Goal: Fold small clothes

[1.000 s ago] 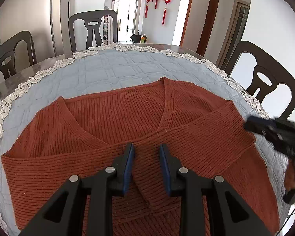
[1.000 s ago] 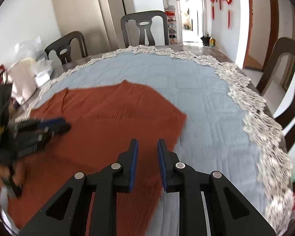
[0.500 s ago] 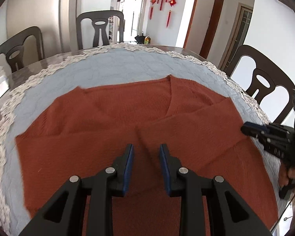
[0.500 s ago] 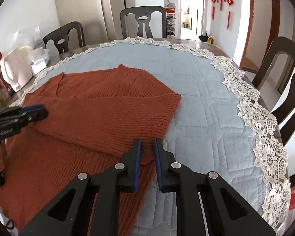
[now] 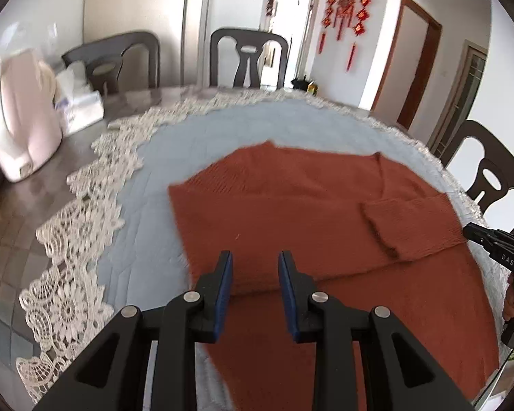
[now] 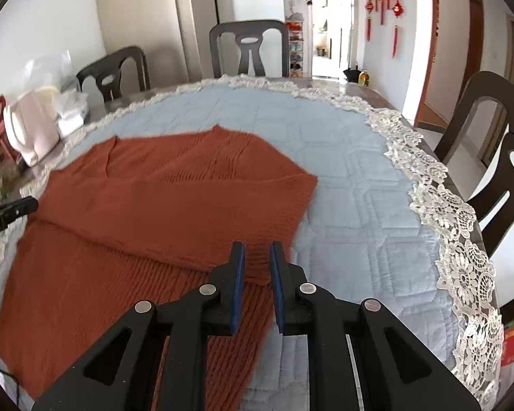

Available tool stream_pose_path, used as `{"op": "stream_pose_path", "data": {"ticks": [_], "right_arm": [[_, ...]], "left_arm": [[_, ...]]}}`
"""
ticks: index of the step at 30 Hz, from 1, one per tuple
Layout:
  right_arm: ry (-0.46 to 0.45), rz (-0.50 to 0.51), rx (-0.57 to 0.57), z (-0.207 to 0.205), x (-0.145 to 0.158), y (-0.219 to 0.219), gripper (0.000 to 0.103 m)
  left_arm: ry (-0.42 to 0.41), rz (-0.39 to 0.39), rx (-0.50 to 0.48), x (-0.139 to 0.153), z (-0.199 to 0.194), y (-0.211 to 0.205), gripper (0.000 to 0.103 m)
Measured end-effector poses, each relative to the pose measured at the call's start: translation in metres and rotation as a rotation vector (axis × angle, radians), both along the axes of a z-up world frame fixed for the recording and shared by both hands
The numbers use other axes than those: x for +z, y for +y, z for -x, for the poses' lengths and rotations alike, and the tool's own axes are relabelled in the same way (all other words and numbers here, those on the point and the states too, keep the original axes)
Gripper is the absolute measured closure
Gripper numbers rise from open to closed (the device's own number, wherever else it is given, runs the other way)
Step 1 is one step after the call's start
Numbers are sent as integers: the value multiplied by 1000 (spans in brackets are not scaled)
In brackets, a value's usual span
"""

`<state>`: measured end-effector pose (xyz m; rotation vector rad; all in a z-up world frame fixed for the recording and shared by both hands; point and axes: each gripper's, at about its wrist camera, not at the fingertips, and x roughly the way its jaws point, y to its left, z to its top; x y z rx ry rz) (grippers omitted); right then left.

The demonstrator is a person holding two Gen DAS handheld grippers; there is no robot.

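Rust-red knit sweater (image 5: 311, 212) lies spread on the pale blue quilted cloth (image 6: 353, 185) that covers your dining table, with both sleeves folded in across the body. Your left gripper (image 5: 255, 262) hovers over the sweater's near left part with its jaws apart and nothing between them; the blue pads (image 5: 225, 284) sit above the fold line of the left sleeve. Your right gripper (image 6: 257, 257) is at the sweater's near right edge, jaws narrowly parted around a bit of the sleeve's hem (image 6: 257, 267). From this view you cannot tell for sure whether the pads actually pinch the knit, as a gap shows on both sides of the fabric.

White lace trim (image 6: 442, 212) runs round the edge of the cloth. At the far left of the table stand a pale pink kettle (image 5: 20, 120) and a white tissue pack (image 5: 80, 106) just beside it. Dark wooden chairs (image 6: 250, 48) ring the table, and red knot ornaments (image 5: 346, 10) hang on the far wall next to an open doorway (image 6: 329, 20).
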<state>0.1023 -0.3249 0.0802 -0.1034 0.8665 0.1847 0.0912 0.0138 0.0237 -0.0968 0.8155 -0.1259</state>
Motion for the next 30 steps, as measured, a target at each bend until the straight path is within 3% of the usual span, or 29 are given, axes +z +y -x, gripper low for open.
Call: {"op": "stream_pose_path", "data": {"ticks": [3, 6, 14, 16, 23, 27, 30], "right_arm": [[5, 19, 7, -1, -5, 2, 88], [11, 23, 6, -3, -6, 2, 88], [5, 6, -5, -1, -3, 0, 87], [2, -4, -19, 3, 0, -2, 79], [-4, -63, 24, 31, 12, -1, 77], [3, -75, 54, 45, 12, 5, 59], [9, -83, 75, 52, 10, 10, 59]], "left_arm": [[-4, -19, -7, -9, 1, -3, 71], [-1, -17, -28, -11, 1, -5, 63], [-6, -5, -24, -7, 6, -3, 62], [-7, 5, -22, -4, 11, -2, 62], [-19, 9, -21, 4, 38, -2, 62], [-24, -1, -12, 5, 51, -5, 61], [-17, -10, -16, 3, 60, -9, 61]]}}
